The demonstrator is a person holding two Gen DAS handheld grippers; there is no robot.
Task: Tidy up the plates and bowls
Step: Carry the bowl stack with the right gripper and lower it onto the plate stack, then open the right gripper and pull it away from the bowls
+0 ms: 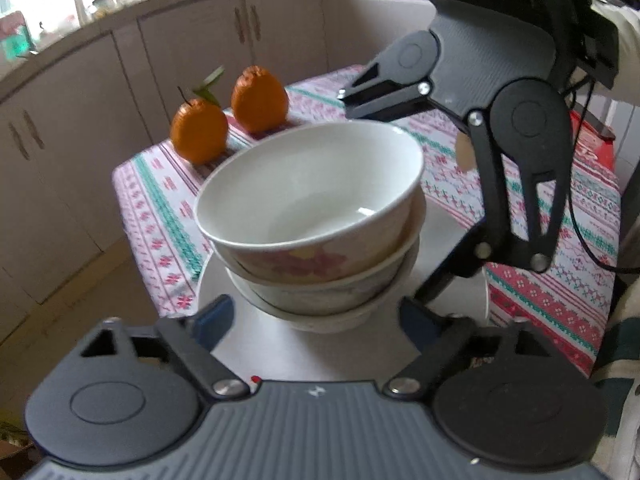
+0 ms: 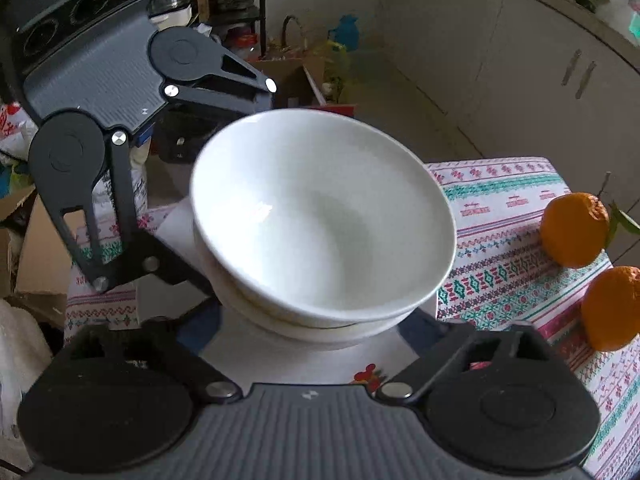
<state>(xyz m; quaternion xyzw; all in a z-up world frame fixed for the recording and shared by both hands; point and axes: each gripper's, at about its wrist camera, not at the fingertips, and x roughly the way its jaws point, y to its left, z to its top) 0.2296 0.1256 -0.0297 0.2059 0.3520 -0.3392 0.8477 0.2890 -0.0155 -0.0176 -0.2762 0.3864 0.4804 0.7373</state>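
Bowl stack (image 1: pixel 316 232) sits on plate (image 1: pixel 240 344) | both grippers, left (image 1: pixel 316 320) and right (image 2: pixel 308 328), spread wide, holding nothing | we judge risk: top bowl (tilted) slides if nudged.

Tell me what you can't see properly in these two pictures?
- Plate: the bowls cover most of it in both views.
- Lower bowls: only rims show, nested under the top one.
- Left tool tips: hidden behind the stack, left view.
- Right tool tips: hidden the same way, right view.
- Oranges: the frame edge cuts the nearer one, right view.
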